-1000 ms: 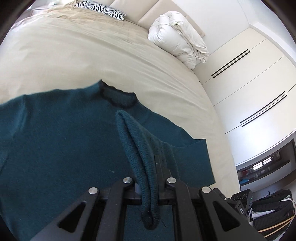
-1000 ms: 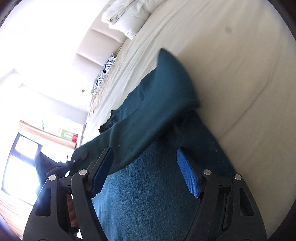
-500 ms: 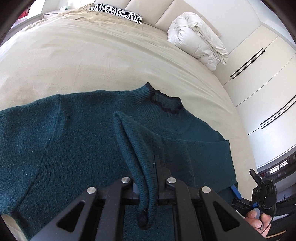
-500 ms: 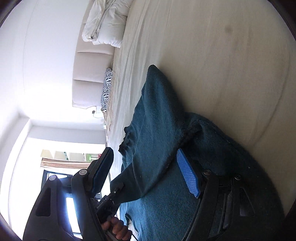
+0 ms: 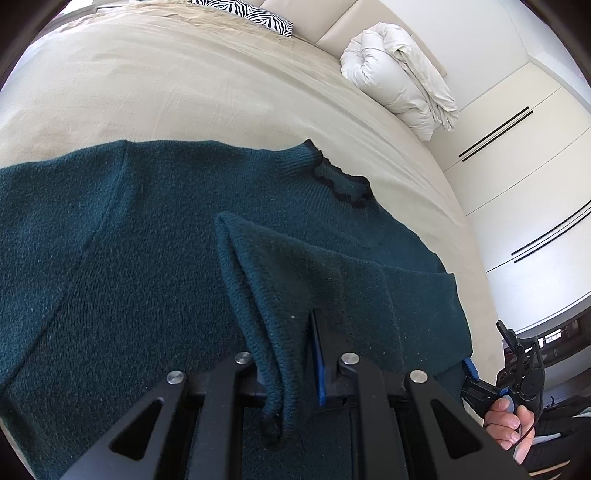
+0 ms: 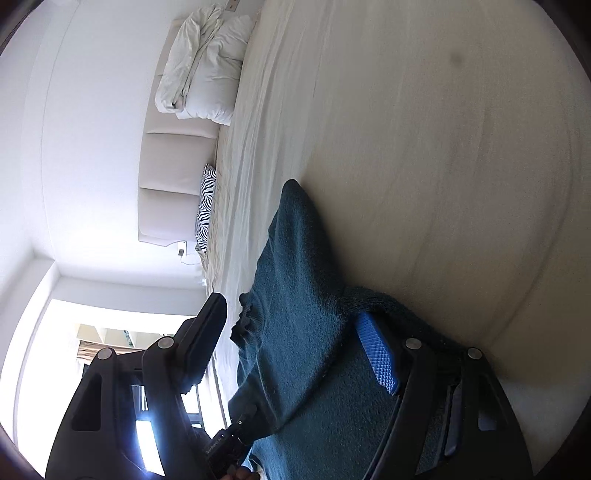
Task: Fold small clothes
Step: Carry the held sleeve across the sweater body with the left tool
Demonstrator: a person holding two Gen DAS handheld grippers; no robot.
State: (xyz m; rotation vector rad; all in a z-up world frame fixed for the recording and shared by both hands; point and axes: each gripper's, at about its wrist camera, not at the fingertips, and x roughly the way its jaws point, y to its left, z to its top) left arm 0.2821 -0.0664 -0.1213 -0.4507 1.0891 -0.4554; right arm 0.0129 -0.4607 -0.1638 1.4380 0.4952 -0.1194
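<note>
A dark teal knit sweater [image 5: 147, 240] lies spread on the beige bed, collar [image 5: 340, 181] toward the pillows. My left gripper [image 5: 291, 365] is shut on a folded edge of the sweater and holds it raised over the body. The right side of the sweater is folded inward. My right gripper [image 6: 295, 343] is open at the sweater's [image 6: 295, 295] right edge, with the cloth between its spread blue pads [image 6: 376, 354]; it holds nothing. It also shows in the left wrist view [image 5: 517, 373], held by a hand.
The beige bed sheet [image 5: 184, 81] stretches far beyond the sweater. A rolled white duvet [image 5: 399, 77] and a zebra pillow [image 5: 251, 14] lie near the headboard. White wardrobe doors [image 5: 524, 155] stand to the right. A window [image 6: 122, 332] is past the bed.
My left gripper has carried the pinched sweater edge leftward across the body. My right gripper has tipped onto its side at the sweater's right edge, still open.
</note>
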